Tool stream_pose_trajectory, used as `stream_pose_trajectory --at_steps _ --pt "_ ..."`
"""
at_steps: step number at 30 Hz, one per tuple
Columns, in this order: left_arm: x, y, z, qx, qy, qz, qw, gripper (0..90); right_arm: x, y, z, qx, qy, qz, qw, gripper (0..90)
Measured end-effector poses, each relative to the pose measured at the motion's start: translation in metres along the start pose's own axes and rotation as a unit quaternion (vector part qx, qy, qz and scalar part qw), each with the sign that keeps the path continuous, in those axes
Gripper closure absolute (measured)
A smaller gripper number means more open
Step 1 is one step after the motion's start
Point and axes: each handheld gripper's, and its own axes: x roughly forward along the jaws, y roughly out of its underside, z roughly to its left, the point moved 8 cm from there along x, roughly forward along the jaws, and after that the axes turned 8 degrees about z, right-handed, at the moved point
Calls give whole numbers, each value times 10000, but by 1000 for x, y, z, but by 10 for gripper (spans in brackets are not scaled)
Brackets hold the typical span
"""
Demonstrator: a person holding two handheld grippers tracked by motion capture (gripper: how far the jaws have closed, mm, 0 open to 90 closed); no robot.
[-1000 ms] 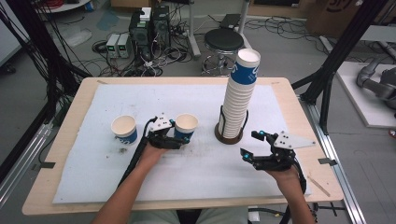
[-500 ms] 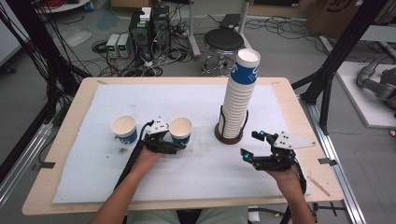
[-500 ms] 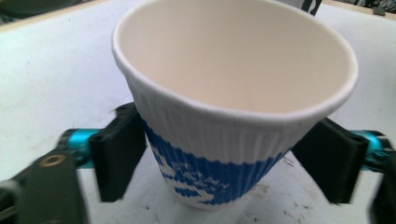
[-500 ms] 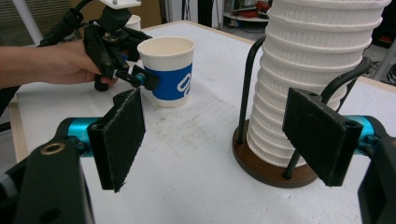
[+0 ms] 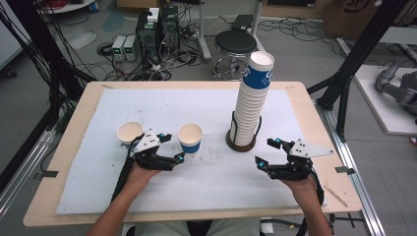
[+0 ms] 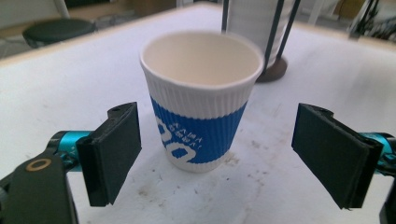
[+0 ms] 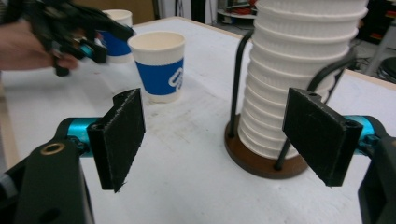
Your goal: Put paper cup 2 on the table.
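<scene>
A: What is standing around your claws?

B: A second cup (image 5: pixel 130 132) is sitting just behind my left claw (image 5: pixel 172 147). A tall cup stack (image 5: pixel 252 98) in its wire holder (image 5: pixel 241 140) is rising ahead of my right claw (image 5: pixel 266 152).

A: And the cup itself?

B: The white, blue-banded cup (image 6: pixel 201 98) is standing upright just ahead of my left claw, which has just been opening, pads clear. My right claw is gaping, empty.

high view: above the near side, looking forward and down over the whole bench (image 5: pixel 74 128) | left gripper view: low, close on the blue-banded cup (image 6: pixel 201 100) at frame centre | right gripper view: low, near the cup stack (image 7: pixel 299 79) at right | shared: same cup (image 7: pixel 159 65), stack
</scene>
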Motion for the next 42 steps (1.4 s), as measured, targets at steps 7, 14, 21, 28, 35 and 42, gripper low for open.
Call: stream_pose_trajectory --at_steps 7,14,21,28,35,42 --pt "-46 -11 13 -136 -177 -514 9984 156 -6 5 -9 115 273 15 9996 210" --pt "-81 -7 30 -258 -468 -899 9945 156 -9 7 -14 158 411 32 9990 209" --pt "-109 -1 44 -411 -621 -1362 9879 157 -9 10 -15 165 482 97 9987 209" --pt "-124 3 54 -515 -737 -1562 9836 157 -11 10 -14 226 543 91 9982 209" --pt "-129 9 58 -500 -835 -1534 9834 159 -12 10 -15 273 588 44 9979 209" --pt "-130 10 56 -486 -827 -1559 9831 159 -10 8 -16 231 577 28 9981 209"
